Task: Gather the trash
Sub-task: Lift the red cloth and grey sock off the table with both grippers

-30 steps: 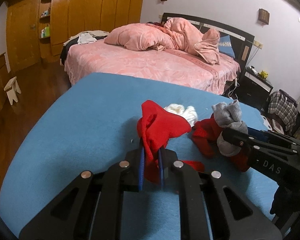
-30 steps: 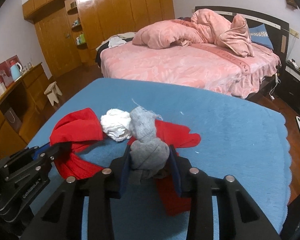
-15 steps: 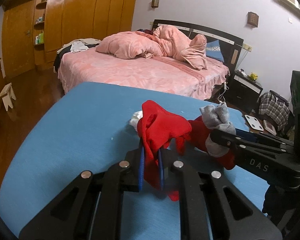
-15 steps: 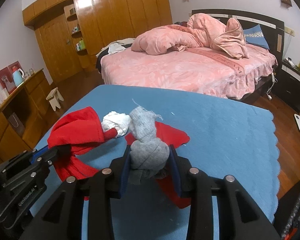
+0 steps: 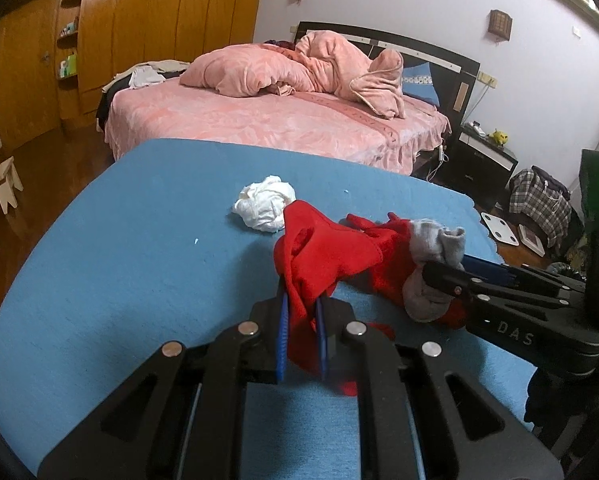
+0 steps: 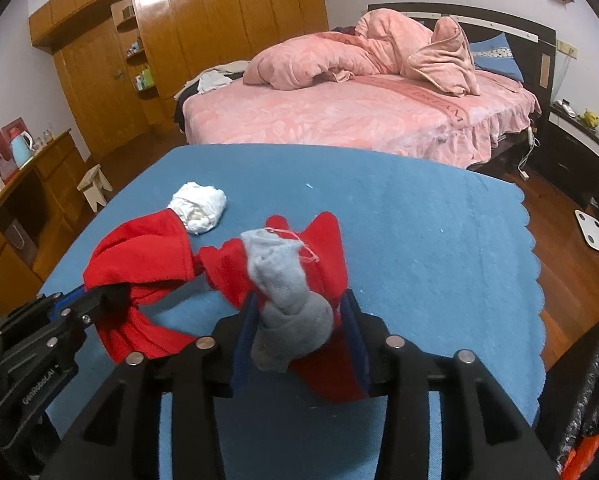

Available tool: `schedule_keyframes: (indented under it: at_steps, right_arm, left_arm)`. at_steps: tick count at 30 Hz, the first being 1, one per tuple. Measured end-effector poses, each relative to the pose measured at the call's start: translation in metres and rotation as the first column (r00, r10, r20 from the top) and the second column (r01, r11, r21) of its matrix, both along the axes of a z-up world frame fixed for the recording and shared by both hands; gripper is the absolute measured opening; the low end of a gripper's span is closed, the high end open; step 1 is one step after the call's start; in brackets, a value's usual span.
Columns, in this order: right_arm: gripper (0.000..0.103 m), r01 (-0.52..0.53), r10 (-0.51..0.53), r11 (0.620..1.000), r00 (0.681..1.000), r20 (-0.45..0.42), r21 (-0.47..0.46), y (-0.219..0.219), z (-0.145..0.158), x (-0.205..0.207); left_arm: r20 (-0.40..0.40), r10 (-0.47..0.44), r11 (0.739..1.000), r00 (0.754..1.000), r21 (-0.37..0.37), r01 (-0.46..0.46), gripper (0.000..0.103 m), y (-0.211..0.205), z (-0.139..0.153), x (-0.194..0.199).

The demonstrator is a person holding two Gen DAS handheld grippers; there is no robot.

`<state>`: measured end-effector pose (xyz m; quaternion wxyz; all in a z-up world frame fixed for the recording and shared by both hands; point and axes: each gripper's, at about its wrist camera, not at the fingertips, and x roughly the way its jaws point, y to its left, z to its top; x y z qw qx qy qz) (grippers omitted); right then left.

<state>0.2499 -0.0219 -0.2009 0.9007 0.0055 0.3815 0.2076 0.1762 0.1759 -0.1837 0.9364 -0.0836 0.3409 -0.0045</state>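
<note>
My left gripper [image 5: 301, 304] is shut on a red cloth [image 5: 323, 252], held above the blue table [image 5: 139, 248]. My right gripper [image 6: 299, 312] is shut on a knotted grey sock [image 6: 287, 300] together with another part of red cloth [image 6: 327, 248]; it shows at the right of the left wrist view [image 5: 439, 276]. The left gripper shows at the lower left of the right wrist view [image 6: 99, 296], with its red cloth [image 6: 139, 248]. A crumpled white wad [image 5: 265, 204] lies on the table beyond both grippers, also in the right wrist view [image 6: 199, 208].
A pink bed [image 5: 279, 120] with a heaped quilt stands beyond the table. Wooden wardrobes [image 6: 179, 40] line the far wall. A small stool [image 6: 95, 184] and a sideboard [image 6: 15, 208] stand left of the table. A black bag [image 6: 587, 400] is at the right edge.
Both grippers have lifted and pulled back with their cloths. The red cloth and grey sock are off the table now, and the white wad is left lying alone, uncovered.
</note>
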Motion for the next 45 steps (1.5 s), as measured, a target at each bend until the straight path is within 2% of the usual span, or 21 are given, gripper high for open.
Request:
schedule_keyframes:
  at_steps: [13, 14, 15, 23, 26, 28, 30, 38, 39, 40, 41, 45]
  right_arm:
    - [0.044, -0.011, 0.011, 1.0, 1.0, -0.023, -0.001, -0.004, -0.004, -0.012]
    - [0.043, -0.013, 0.013, 1.0, 1.0, -0.027, -0.007, -0.003, -0.005, -0.013]
    - [0.037, -0.016, 0.016, 1.0, 0.999, -0.029, -0.009, -0.003, -0.005, -0.014]
    - [0.034, -0.027, 0.027, 1.0, 0.999, -0.018, -0.004, -0.012, 0.001, -0.031]
    - [0.036, -0.034, 0.033, 0.999, 0.999, -0.037, -0.014, -0.017, -0.003, -0.038]
    - [0.045, -0.033, 0.032, 0.999, 0.998, -0.047, -0.022, -0.021, -0.006, -0.044]
    - [0.047, -0.032, 0.03, 0.999, 0.998, -0.053, -0.028, -0.025, -0.009, -0.047]
    - [0.048, -0.047, 0.044, 0.998, 0.997, -0.066, -0.035, -0.025, -0.016, -0.047]
    - [0.046, -0.053, 0.05, 0.998, 0.996, -0.067, -0.041, -0.023, -0.017, -0.047]
    - [0.038, -0.066, 0.063, 0.997, 0.995, -0.073, -0.04, -0.021, -0.019, -0.047]
    - [0.035, -0.068, 0.065, 0.997, 0.995, -0.075, -0.038, -0.02, -0.019, -0.048]
    - [0.032, -0.065, 0.063, 0.998, 0.996, -0.067, -0.028, -0.023, -0.016, -0.05]
  left_arm:
    - [-0.019, 0.008, 1.0, 1.0, -0.009, -0.009, 0.011, 0.0, -0.005, -0.002]
    - [-0.019, 0.008, 1.0, 1.0, -0.008, -0.008, 0.011, 0.0, -0.006, -0.004]
    - [-0.02, 0.006, 1.0, 1.0, -0.007, -0.006, 0.011, -0.001, -0.006, -0.004]
    - [-0.006, -0.01, 1.0, 1.0, 0.01, 0.01, 0.011, -0.006, -0.002, -0.01]
    - [-0.008, -0.02, 1.0, 1.0, 0.013, 0.02, 0.011, -0.011, -0.003, -0.015]
    - [-0.014, -0.025, 1.0, 1.0, 0.01, 0.025, 0.011, -0.013, -0.005, -0.018]
    - [-0.022, -0.026, 1.0, 0.999, 0.006, 0.026, 0.011, -0.013, -0.008, -0.017]
    - [-0.032, -0.028, 1.0, 0.999, 0.003, 0.028, 0.011, -0.016, -0.012, -0.019]
    - [-0.032, -0.027, 1.0, 0.999, 0.002, 0.027, 0.011, -0.016, -0.012, -0.019]
    - [-0.032, -0.028, 1.0, 0.999, 0.003, 0.029, 0.011, -0.016, -0.012, -0.019]
    - [-0.032, -0.029, 1.0, 0.999, 0.004, 0.029, 0.011, -0.015, -0.012, -0.019]
    - [-0.029, -0.03, 1.0, 0.999, 0.003, 0.03, 0.011, -0.016, -0.011, -0.02]
